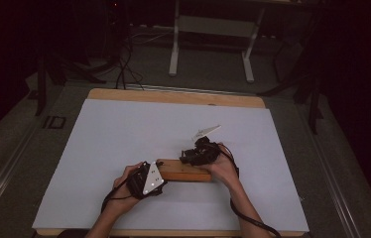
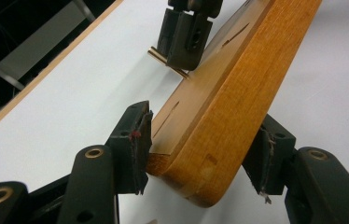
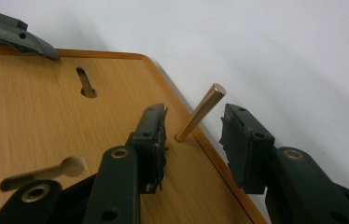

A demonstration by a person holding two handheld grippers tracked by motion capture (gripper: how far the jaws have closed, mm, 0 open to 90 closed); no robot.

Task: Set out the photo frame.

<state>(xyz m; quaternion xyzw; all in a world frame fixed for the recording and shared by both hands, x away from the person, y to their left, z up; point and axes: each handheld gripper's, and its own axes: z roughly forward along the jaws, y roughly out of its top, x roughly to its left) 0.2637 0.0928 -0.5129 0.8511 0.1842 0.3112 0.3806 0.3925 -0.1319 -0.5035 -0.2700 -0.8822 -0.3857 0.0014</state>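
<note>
I take the wooden board (image 1: 186,170) as my landmark; it lies flat on the white table (image 1: 104,144), near the front edge and a little right of the middle. At the board's left end I have the left gripper (image 1: 146,179), held in the left hand (image 1: 119,191), with its grey plate facing up. In the left gripper view this gripper (image 2: 200,154) straddles the rounded end of the board (image 2: 219,107): one jaw lies against the board's top edge, and the other stands beside the opposite face, where I cannot tell whether the pad touches, so I cannot say the board is clamped. Its jaws stand about half open. Keyhole-shaped slots are cut into the board's top face. Farther along the board I see the right gripper (image 2: 186,35) over a brass pin (image 2: 161,58) at the board's edge. Moving right in the high view, the right gripper (image 1: 201,151) sits over the board's right part, in the right hand (image 1: 223,168). In the right gripper view its jaws (image 3: 193,140) are about half open on either side of the pin (image 3: 200,112). The pin leans up from the board (image 3: 46,130) close to its edge, and neither pad touches it. The left gripper's jaw tip (image 3: 11,32) shows at the board's far corner.
</note>
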